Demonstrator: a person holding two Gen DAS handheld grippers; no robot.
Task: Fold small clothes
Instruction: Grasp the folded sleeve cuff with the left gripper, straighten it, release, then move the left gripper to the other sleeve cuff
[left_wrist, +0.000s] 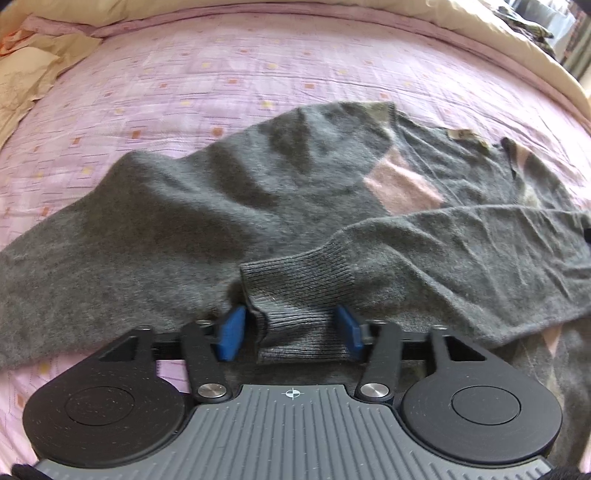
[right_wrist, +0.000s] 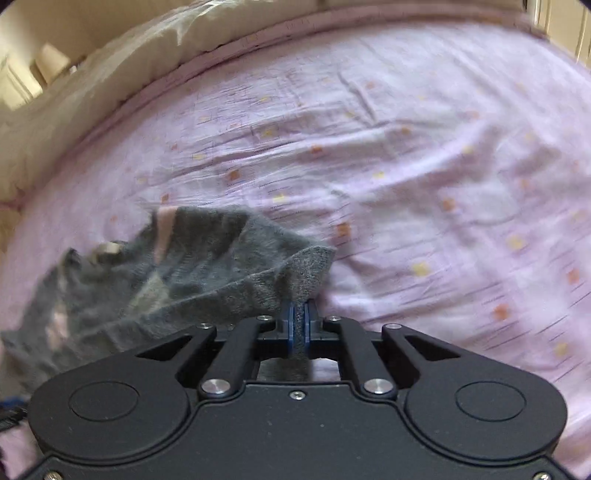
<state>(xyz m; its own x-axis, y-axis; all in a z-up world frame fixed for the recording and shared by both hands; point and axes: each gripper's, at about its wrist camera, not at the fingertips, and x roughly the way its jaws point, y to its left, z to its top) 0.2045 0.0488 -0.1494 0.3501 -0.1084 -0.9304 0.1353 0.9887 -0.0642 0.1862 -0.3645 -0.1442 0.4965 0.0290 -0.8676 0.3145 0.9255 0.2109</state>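
Note:
A small grey knitted sweater (left_wrist: 229, 206) with pale pink diamonds lies spread on the pink bed sheet (left_wrist: 229, 74). One sleeve is folded across the body, and its ribbed cuff (left_wrist: 295, 288) lies between the blue pads of my left gripper (left_wrist: 291, 332), which stands open around it. In the right wrist view my right gripper (right_wrist: 300, 332) is shut on a grey edge of the sweater (right_wrist: 177, 273), which is lifted and bunched to the left of the fingers. The frame is blurred by motion.
A cream duvet (left_wrist: 509, 40) runs along the far side of the bed, with a crumpled cream cloth (left_wrist: 26, 74) at the far left. In the right wrist view the cream bedding (right_wrist: 110, 66) lies at the upper left, and wrinkled pink sheet (right_wrist: 424, 177) stretches ahead and right.

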